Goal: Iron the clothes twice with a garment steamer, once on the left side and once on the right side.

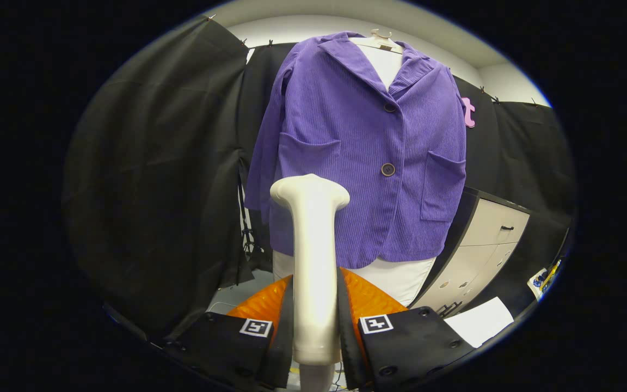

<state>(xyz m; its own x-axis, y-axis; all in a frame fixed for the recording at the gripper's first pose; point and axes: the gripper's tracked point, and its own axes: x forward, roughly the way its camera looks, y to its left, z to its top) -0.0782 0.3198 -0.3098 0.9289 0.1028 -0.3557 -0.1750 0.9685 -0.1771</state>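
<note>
A purple corduroy jacket (357,152) hangs on a white mannequin with a hanger at the top, straight ahead of me. It has two dark buttons and two patch pockets. My gripper (315,321) is shut on the handle of a cream garment steamer (312,256), which stands upright between the fingers. The steamer's flared head reaches up in front of the jacket's lower left panel, just below the left pocket. Whether the head touches the cloth I cannot tell.
Black cloth walls (161,179) close in on the left and behind the jacket. A pale drawer cabinet (482,245) stands at the right of the mannequin, with a white sheet (479,321) lower down beside it. A tripod leg (245,228) shows left of the jacket.
</note>
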